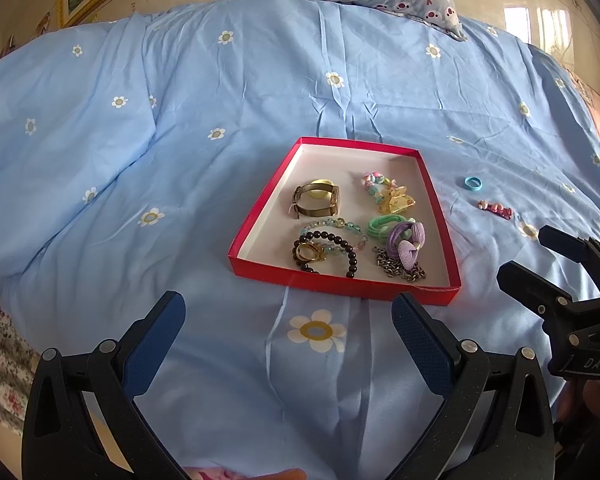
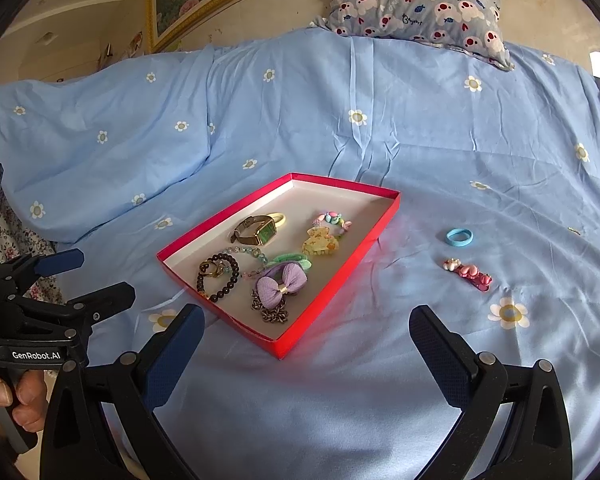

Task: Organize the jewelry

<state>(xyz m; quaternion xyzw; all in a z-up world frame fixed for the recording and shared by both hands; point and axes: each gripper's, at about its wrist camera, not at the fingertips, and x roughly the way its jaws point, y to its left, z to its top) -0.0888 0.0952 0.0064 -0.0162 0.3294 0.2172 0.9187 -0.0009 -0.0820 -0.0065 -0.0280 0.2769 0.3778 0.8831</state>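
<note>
Plainly, the shallow red cardboard tray (image 2: 342,278) with a white inside lies on the wrinkled blue flowered bedsheet (image 2: 380,140), holding a metal-strapped watch (image 2: 258,232), a dark round-bead bracelet (image 2: 216,280), a ribbed lilac fabric bow (image 2: 282,286) and a coarse metal chain (image 2: 272,312) partly hidden beneath it. Outside, right of the tray, sit 1 smooth blue ring (image 2: 459,237) and 1 knobbly pink clip (image 2: 468,274). Both the left tongs (image 1: 288,332) and right tongs (image 2: 306,344) gape wide, empty, their bases cut off.

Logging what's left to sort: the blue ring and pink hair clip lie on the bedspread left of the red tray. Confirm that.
Wrong side. The blue ring and pink hair clip lie on the bedspread to the right of the red tray, outside it, as the right wrist view shows.
</note>
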